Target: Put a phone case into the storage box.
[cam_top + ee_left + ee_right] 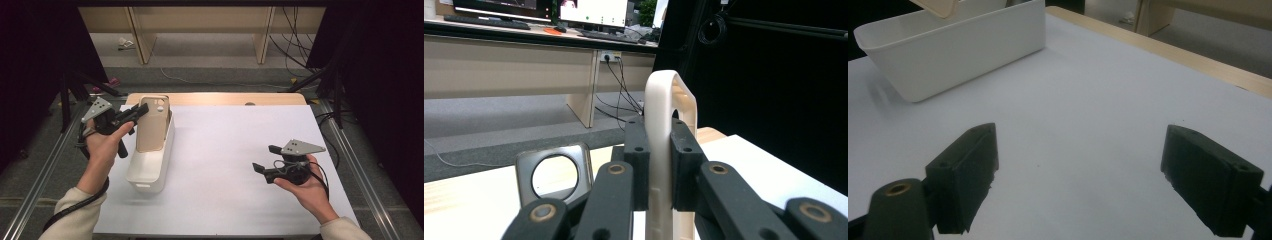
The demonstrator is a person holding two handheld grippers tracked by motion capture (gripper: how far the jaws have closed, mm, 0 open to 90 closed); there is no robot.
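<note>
A beige phone case [152,125] stands upright over the far end of a long white bin [150,175]. My left gripper [140,112] is shut on the case's left edge. In the left gripper view the cream case [666,100] rises between the two black pads [636,150], which press on both its sides. Below and to the left lies a second, grey case [554,175] with a round cutout. My right gripper [264,157] hovers low at the right of the table, open with nothing between its jaws [1080,170]. The bin [948,50] shows far off in the right gripper view.
A white sheet [240,150] covers the table, with a wooden strip [225,98] along its far edge. Metal rails run down both sides. Beyond the table are desk legs and cables on a grey floor. Dark curtains stand left and right.
</note>
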